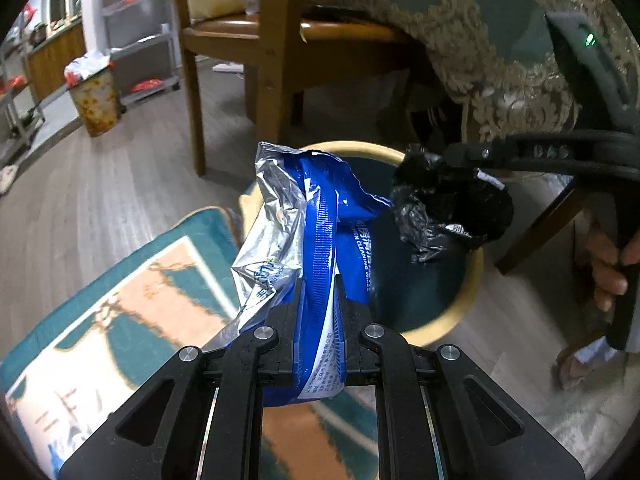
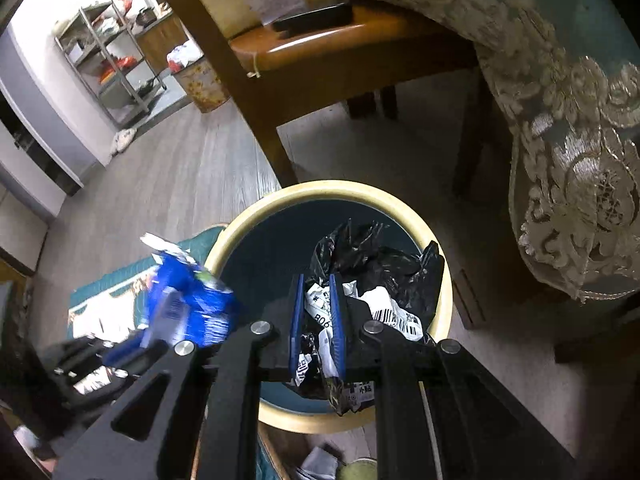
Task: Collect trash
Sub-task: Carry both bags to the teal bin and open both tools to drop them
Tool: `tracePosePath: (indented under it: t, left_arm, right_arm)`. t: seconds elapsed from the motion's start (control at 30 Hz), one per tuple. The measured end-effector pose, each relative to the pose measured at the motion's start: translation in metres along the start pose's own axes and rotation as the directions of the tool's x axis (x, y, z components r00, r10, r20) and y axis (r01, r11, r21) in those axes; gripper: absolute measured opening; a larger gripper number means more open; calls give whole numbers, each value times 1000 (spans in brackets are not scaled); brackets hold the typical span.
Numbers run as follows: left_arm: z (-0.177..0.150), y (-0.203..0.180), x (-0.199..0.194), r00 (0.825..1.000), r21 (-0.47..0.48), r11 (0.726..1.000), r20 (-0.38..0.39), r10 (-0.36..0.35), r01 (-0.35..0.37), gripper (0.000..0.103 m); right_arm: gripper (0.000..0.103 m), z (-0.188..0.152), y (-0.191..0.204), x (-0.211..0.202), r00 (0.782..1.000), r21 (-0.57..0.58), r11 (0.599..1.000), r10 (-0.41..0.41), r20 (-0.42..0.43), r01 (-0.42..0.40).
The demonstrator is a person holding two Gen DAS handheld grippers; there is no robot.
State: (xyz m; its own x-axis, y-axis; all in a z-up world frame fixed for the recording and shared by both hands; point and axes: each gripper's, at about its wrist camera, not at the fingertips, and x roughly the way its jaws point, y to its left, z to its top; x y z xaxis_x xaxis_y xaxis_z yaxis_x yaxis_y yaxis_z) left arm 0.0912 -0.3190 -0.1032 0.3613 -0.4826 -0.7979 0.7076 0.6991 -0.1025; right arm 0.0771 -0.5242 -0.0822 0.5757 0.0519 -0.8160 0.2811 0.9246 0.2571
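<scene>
My left gripper (image 1: 320, 284) is shut on a crumpled blue and silver wipes packet (image 1: 316, 236) and holds it above the near rim of a round bin (image 1: 460, 308) with a cream rim and dark teal inside. My right gripper (image 2: 318, 280) is shut on a crumpled black plastic bag with white labels (image 2: 372, 276) and holds it over the bin's (image 2: 240, 232) opening. In the left wrist view the black bag (image 1: 448, 208) hangs from the right gripper (image 1: 460, 156) over the bin. The blue packet (image 2: 188, 300) shows blurred at the left in the right wrist view.
A wooden chair (image 1: 272, 40) stands just behind the bin. A teal tablecloth with lace trim (image 1: 480, 40) hangs at the right. A patterned teal rug (image 1: 120, 300) lies left of the bin. A second full bin (image 1: 94, 96) and metal shelves (image 1: 140, 20) stand far left.
</scene>
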Motion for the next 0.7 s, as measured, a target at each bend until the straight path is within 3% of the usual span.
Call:
tracePosePath:
  t: [0.17,0.3,0.57,0.6,0.7]
  left_arm:
    - [10,-12,13,999,5,999,42,-33,33,15]
    - [12,-13,18,998,-6,999,39,-47,47,32]
    - [9,-5,-3,997,-6,1000,70,-27,28,32]
    - [8,-4,-7,997,-2,1000,75,-21,22,32]
    - [5,2,-23,996,2,1000,92,-7,7,34]
  right_arm:
    - [14,-1,0,-5,999,-16,1000,18,35,-17]
    - [15,2,4,-4,999,-24,1000,13,39,-12]
    - [16,5,16,-10,999,-40,999,8,41,-7]
    - [17,5,19,-11,999,-48,999,9,41,-7]
    - [34,6,32,-17,998,-69,998,16,55,-12]
